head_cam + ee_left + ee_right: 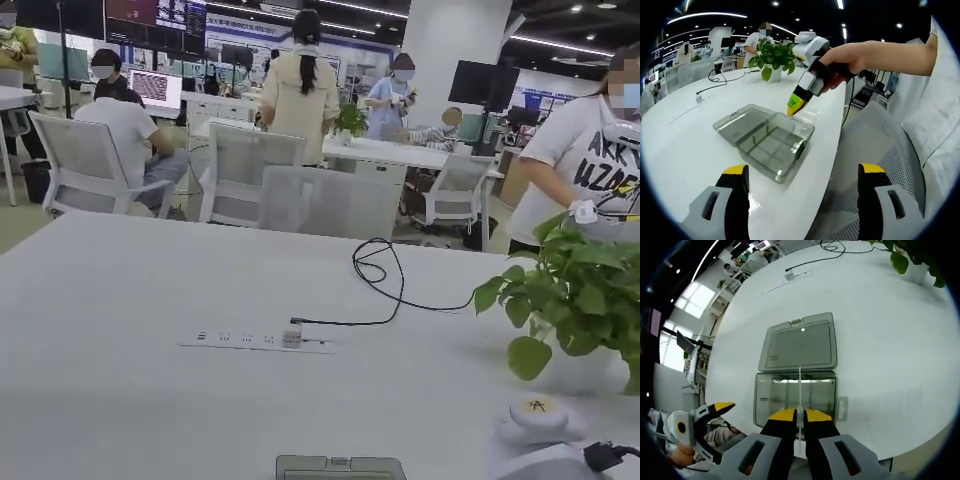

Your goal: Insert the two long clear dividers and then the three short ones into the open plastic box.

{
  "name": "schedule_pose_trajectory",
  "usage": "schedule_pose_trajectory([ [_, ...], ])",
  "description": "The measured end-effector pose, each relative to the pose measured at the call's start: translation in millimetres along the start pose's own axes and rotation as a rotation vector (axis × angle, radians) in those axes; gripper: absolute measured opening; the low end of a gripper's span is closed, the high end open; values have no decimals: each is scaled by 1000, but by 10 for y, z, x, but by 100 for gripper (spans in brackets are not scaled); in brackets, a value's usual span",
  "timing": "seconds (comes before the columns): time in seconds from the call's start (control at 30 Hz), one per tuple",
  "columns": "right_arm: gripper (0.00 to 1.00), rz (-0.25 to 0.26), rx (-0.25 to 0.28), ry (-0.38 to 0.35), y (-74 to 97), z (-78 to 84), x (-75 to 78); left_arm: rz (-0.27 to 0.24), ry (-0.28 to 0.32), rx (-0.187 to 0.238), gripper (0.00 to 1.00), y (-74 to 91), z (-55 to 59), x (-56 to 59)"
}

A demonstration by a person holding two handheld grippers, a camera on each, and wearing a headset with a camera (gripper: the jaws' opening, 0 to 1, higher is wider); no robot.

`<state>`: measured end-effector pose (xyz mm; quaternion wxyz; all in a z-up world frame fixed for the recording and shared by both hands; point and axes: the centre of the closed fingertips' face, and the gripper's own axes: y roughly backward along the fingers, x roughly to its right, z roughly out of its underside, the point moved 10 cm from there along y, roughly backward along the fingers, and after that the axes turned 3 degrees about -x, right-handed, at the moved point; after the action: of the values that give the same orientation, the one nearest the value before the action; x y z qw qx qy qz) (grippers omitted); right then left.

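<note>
Over the near edge of the open plastic box [756, 397], the right tool [800, 416] has its jaws pinched together on a thin clear divider [800, 385]. The right gripper view shows the divider edge-on, as a pale line running toward twelve o'clock across the box's base. Whether it is a long or a short one I cannot tell. The box sits on the white tabletop [890, 340], its lid [797, 340] folded flat at twelve o'clock of the base. The left tool [803, 169] has its jaws spread wide with nothing between them, and it is back from the box toward six o'clock in its own view.

The divider looks light, stiff and slick, and is probably brittle if bent. A pinch on its top edge near the middle should keep it plumb, though it may pivot between the pads. The box looks light too and could skate on the smooth tabletop, so the free tool might well steady a wall.
</note>
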<state>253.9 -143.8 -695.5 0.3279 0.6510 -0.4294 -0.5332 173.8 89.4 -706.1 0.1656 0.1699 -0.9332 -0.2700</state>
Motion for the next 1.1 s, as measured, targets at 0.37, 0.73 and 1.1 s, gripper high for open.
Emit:
schedule_pose_trajectory([
  [0.37,7,19,-15,-2,-91,4,51,11,9,15,92,-17,-20,-3],
  [0.73,7,28,-17,-4,-149,10,84,16,11,13,91,-24,-15,0],
  [1.1,7,33,-28,12,-148,-19,46,19,16,18,91,-22,-21,6],
])
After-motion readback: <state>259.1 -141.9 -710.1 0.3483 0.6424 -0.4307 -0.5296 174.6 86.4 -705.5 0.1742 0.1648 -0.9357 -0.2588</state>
